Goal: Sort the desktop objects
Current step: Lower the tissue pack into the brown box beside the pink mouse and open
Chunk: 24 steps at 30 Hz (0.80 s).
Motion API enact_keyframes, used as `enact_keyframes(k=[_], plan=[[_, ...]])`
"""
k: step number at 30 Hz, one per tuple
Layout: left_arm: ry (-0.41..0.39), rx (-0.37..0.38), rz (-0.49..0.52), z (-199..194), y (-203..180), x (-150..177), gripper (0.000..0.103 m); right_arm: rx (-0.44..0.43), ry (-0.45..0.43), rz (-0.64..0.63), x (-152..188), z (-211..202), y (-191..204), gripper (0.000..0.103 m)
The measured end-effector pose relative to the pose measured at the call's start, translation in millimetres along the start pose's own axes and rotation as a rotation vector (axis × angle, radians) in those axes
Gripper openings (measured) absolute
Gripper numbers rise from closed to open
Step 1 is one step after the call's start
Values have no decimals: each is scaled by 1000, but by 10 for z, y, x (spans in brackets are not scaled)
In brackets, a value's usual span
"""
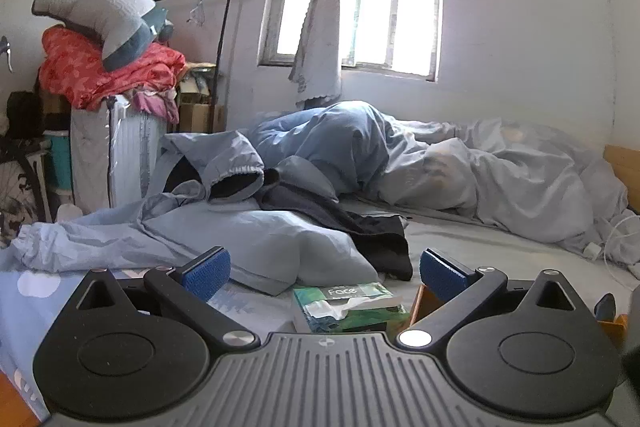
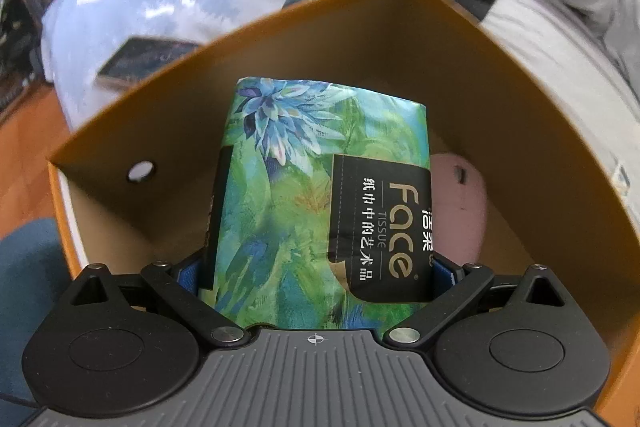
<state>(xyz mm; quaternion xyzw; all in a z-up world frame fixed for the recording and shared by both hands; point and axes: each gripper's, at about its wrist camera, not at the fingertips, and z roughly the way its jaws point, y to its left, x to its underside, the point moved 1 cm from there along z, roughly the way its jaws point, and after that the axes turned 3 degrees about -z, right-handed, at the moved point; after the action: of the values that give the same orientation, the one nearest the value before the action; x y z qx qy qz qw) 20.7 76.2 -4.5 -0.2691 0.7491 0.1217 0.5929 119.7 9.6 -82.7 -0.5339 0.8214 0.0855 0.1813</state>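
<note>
My right gripper (image 2: pixel 316 275) is shut on a green and blue "Face" tissue pack (image 2: pixel 316 195) and holds it inside an orange cardboard box (image 2: pixel 500 79). A pink object (image 2: pixel 464 203) lies in the box to the pack's right. My left gripper (image 1: pixel 324 269) is open and empty above the bed. A second "Face" tissue pack (image 1: pixel 348 307) lies on the bed just beyond it, next to the orange box's corner (image 1: pixel 424 303).
A dark phone or small tablet (image 2: pixel 144 61) lies on the light blue bedding left of the box. Crumpled blue quilts (image 1: pixel 440 163) and dark clothes (image 1: pixel 360 227) cover the bed. A wooden floor (image 2: pixel 24 155) shows at the left. A white cable (image 1: pixel 616 239) lies at the right.
</note>
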Motion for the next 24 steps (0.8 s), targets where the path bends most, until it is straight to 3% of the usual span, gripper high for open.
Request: enact_keyframes(k=[15, 24], plan=[[16, 16, 11, -3, -24, 22, 103, 24, 69, -6, 23, 214, 130, 100], [17, 20, 15, -4, -30, 13, 103, 22, -43, 65, 74, -164, 95, 101]])
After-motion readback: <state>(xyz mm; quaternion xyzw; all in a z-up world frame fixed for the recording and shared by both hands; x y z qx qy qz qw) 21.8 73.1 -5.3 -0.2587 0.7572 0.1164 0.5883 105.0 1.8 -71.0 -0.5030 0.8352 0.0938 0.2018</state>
